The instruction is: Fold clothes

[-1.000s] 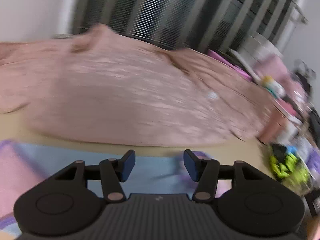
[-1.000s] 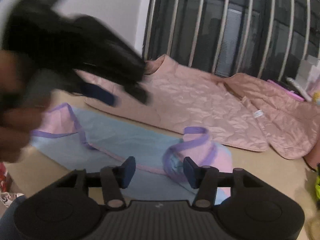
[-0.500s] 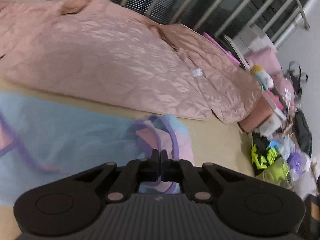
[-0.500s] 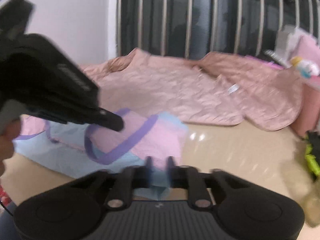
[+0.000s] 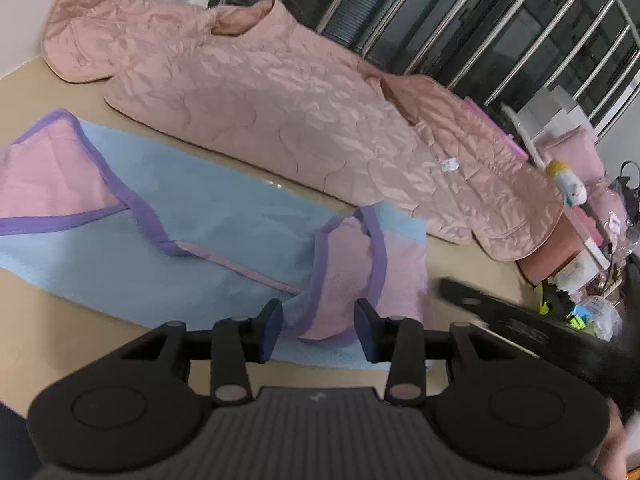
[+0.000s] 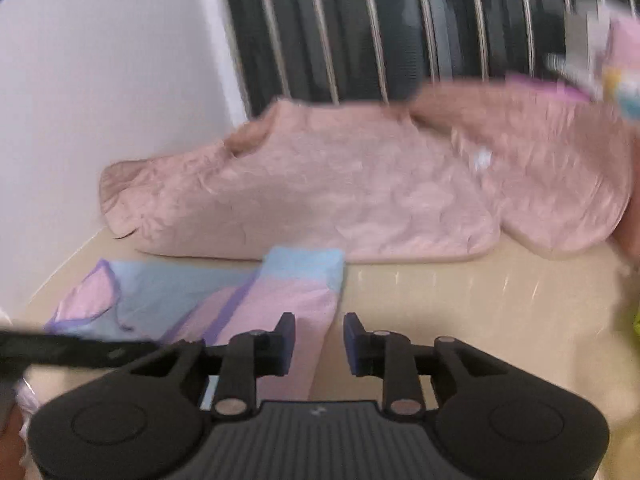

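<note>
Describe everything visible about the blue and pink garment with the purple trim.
The blue and pink garment lies flat on the beige table, in front of the quilted pink jacket. It looks like thin, soft fabric: light blue outside, pink inside, purple binding along the edges. Its right end is folded back, pink side up, and a left corner is turned over too. Both grippers, left and right, hover open above its near edge, gripping nothing.

The scene is viewed from two fisheye cameras, each mounted behind its own gripper's fingers and aimed forward along them; the left gripper [image 5: 318, 330] is seen low over the near edge of the blue and pink garment [image 5: 224, 220], tilted, facing the barred window [image 5: 480, 20]; the right gripper [image 6: 319, 344] is held close above the beige table [image 6: 460, 300], facing the same window; the garment, the pink quilted jacket [image 6: 340, 188] and the window are shared by both views.
</note>
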`<control>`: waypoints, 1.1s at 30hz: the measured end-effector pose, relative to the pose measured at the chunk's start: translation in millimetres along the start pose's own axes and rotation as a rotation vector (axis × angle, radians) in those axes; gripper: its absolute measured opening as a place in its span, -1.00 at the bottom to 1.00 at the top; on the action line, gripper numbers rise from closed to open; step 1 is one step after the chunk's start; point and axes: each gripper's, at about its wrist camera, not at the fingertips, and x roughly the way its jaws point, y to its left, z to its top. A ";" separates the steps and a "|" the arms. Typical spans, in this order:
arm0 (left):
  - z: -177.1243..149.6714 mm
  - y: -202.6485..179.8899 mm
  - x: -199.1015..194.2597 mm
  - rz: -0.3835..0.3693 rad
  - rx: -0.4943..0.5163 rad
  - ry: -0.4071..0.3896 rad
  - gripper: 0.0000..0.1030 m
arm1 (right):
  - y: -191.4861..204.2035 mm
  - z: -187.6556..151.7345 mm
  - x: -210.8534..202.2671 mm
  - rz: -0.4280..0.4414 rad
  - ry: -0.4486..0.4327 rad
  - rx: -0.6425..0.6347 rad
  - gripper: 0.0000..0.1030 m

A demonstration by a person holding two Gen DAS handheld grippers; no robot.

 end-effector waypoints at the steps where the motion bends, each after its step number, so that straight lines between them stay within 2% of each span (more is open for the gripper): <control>1: -1.4 2.7 -2.6 -0.004 -0.014 0.006 -0.22 | -5.0 1.9 8.8 0.033 0.023 0.031 -0.46; 3: -6.8 7.5 -5.3 -0.017 -0.042 0.041 -0.19 | -10.4 0.2 20.0 0.102 0.047 0.072 -0.62; 4: -9.9 9.6 -6.4 -0.024 -0.056 0.058 -0.18 | -11.5 -1.5 23.9 0.119 0.069 0.098 -0.97; 6: -18.5 10.7 -6.3 -0.040 -0.089 0.088 -0.17 | -5.0 -6.7 21.9 0.101 0.089 0.126 -0.95; 9: -30.0 17.4 -11.3 -0.055 -0.166 0.085 -0.13 | 16.1 -20.4 6.3 0.058 0.109 0.132 -0.96; 11: -36.6 24.5 -16.3 -0.072 -0.215 0.078 -0.07 | 31.5 -35.1 -8.3 0.060 0.129 0.148 -0.95; 13: -44.0 31.1 -25.2 -0.078 -0.211 0.089 -0.06 | 47.8 -49.9 -28.4 0.099 0.149 0.152 -0.93; 15: -51.4 37.7 -34.1 -0.084 -0.207 0.100 -0.05 | 52.5 -55.9 -51.3 0.172 0.162 0.126 -0.83; 16: -55.1 41.0 -38.5 -0.087 -0.204 0.105 -0.04 | 50.3 -54.1 -62.9 0.195 0.145 0.104 -0.68; 17: -58.0 43.2 -41.8 -0.088 -0.203 0.109 -0.04 | 45.3 -50.3 -70.6 0.198 0.113 0.079 -0.48; 19: -57.2 38.4 -38.9 -0.072 -0.206 0.101 -0.03 | 33.5 -41.3 -76.9 0.191 0.053 0.023 -0.35; 22: -56.0 31.2 -34.5 -0.049 -0.211 0.090 -0.04 | 16.4 -23.7 -45.2 0.143 0.060 -0.037 -0.36; 24: -55.2 26.4 -31.5 -0.033 -0.214 0.083 -0.12 | 9.3 -16.2 -19.2 0.197 0.126 -0.052 -0.36; 25: -54.8 24.7 -30.3 -0.024 -0.216 0.080 -0.36 | 5.9 -12.6 -6.3 0.228 0.162 -0.058 -0.38; 27: -54.1 30.1 -30.3 0.009 -0.246 0.079 -0.88 | 9.7 -9.9 13.8 0.261 0.226 -0.072 -0.98; 29: -55.4 40.5 -35.2 0.015 -0.288 0.057 -0.88 | 29.4 -10.2 17.3 0.266 0.228 -0.148 -0.96; 31: -56.1 45.7 -41.3 0.045 -0.278 0.046 -0.85 | 49.0 -8.5 13.9 0.267 0.190 -0.236 -0.96; 32: -56.8 48.0 -44.5 0.060 -0.276 0.040 -0.79 | 56.7 -7.4 12.3 0.263 0.167 -0.270 -0.94; 33: -58.7 48.9 -48.7 0.079 -0.283 0.028 -0.54 | 62.7 -6.3 12.6 0.256 0.156 -0.299 -0.91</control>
